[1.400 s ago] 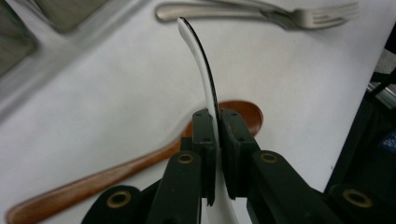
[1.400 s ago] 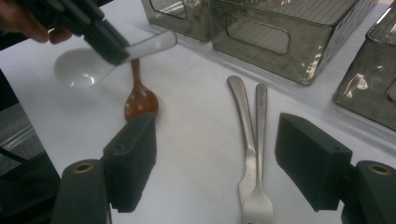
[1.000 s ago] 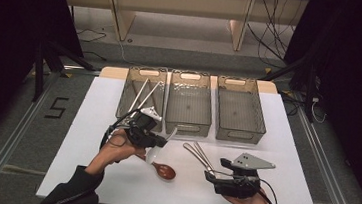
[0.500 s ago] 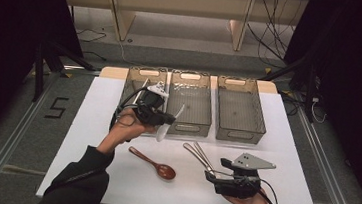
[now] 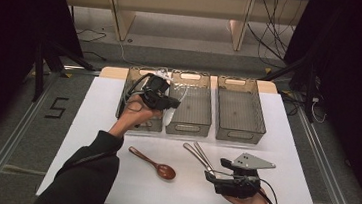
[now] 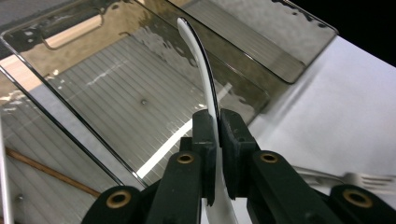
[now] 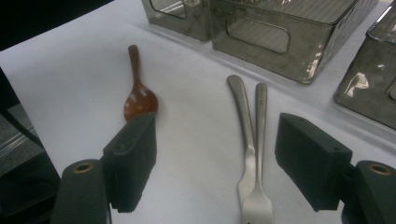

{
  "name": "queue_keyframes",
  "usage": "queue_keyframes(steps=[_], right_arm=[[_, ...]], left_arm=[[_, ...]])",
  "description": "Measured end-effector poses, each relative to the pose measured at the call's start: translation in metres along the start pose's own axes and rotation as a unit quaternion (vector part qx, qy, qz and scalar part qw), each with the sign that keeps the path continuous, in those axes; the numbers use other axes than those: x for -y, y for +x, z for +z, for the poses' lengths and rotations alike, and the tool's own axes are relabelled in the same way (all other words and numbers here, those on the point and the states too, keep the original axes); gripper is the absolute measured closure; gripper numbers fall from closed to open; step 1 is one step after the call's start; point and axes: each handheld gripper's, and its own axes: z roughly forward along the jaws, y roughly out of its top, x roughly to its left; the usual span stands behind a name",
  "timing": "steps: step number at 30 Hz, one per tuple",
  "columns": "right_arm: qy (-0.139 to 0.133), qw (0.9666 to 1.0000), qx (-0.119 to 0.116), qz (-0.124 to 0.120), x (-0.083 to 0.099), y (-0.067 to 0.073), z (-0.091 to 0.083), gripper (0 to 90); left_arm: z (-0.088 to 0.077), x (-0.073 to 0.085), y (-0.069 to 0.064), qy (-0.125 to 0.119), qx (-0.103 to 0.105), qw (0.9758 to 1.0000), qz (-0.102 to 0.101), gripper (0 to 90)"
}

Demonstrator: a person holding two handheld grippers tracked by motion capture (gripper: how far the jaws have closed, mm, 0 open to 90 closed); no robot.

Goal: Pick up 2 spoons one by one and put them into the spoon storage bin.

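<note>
I have the white plastic spoon [image 6: 205, 88] pinched in my left gripper [image 5: 169, 102] over the middle bin [image 5: 188, 125] at the table's far edge, up from beside the wooden spoon [image 5: 155, 163], ready to lower and release, while my right gripper [image 7: 215, 163] gapes wide around two forks [image 7: 252, 154].

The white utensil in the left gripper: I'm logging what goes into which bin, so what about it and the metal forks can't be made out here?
- white utensil: left gripper view, its lower end is hidden by the left gripper, so spoon or fork is unclear.
- high view: it is too small and blurred.
- metal forks: right gripper view, tines cut off by the bottom edge.
</note>
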Motion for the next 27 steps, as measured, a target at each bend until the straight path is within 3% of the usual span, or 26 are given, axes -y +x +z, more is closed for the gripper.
queue_keyframes(steps=[15,27], right_arm=[[0.001,1.0,-0.001,0.0,0.0,-0.001,0.0,30.3],[0.001,1.0,-0.002,0.0,0.001,0.0,0.001,30.3]], left_arm=[[0.029,-0.006,0.015,-0.009,-0.034,0.9994,-0.007,84.5],[0.047,-0.004,0.018,-0.009,-0.05,0.9987,0.009,84.3]])
